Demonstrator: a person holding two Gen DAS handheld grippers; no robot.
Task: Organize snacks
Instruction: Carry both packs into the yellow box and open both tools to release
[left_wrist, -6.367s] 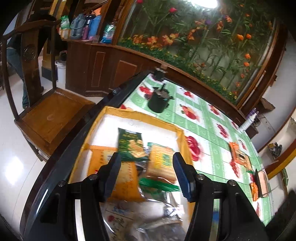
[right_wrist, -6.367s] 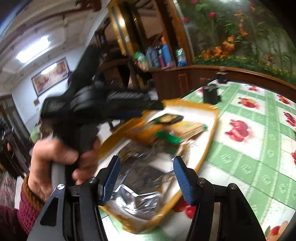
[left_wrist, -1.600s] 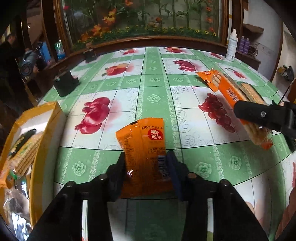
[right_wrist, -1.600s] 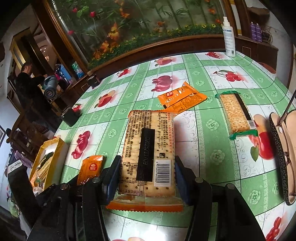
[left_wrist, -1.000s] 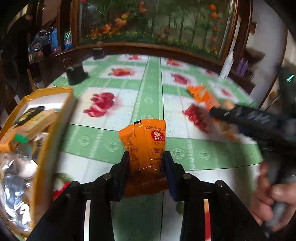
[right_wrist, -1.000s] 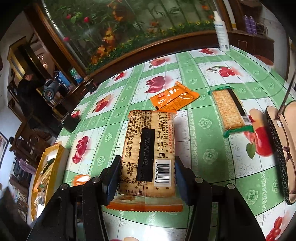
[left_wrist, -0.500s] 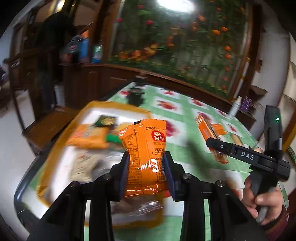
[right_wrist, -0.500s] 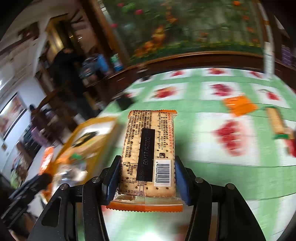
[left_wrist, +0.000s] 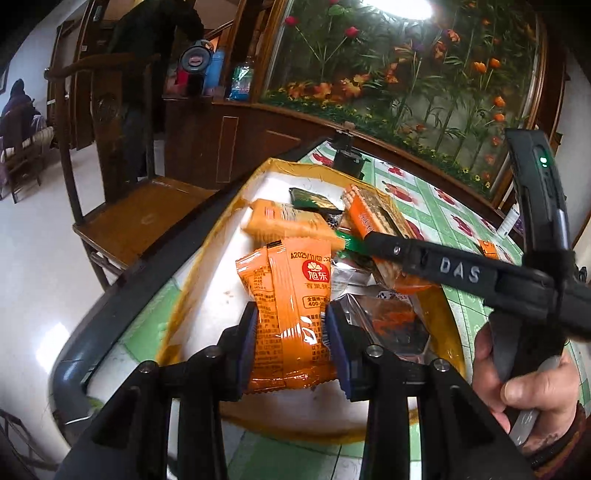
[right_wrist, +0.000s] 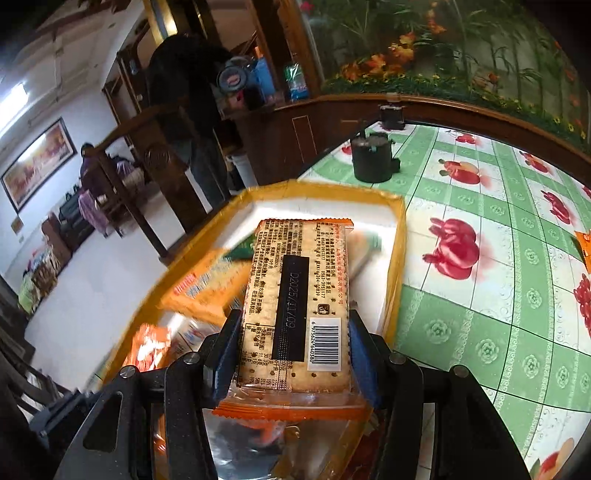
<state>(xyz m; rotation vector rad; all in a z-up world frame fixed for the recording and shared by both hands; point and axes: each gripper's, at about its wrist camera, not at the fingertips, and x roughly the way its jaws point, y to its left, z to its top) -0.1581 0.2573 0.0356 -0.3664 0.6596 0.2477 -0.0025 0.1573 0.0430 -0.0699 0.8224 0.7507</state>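
Note:
My left gripper (left_wrist: 291, 332) is shut on an orange snack packet (left_wrist: 288, 306) and holds it over the yellow-rimmed tray (left_wrist: 192, 266). My right gripper (right_wrist: 291, 339) is shut on a cracker pack (right_wrist: 295, 295) with a barcode, held above the same tray (right_wrist: 397, 258). In the left wrist view the right gripper's arm (left_wrist: 461, 273) reaches in from the right with the cracker pack (left_wrist: 373, 218) over the tray. Several snack packs lie in the tray, among them an orange pack (left_wrist: 284, 221) and a dark green one (left_wrist: 310, 201).
The tray sits at the corner of a table with a green fruit-print cloth (right_wrist: 498, 258). A black pot (right_wrist: 371, 158) stands behind the tray. A wooden chair (left_wrist: 136, 218) stands beside the table. An orange packet (right_wrist: 583, 243) lies at the right.
Both grippers have swung from the middle of the table to above the tray, each still holding its snack. The right gripper's cracker pack now hangs over the tray's contents.

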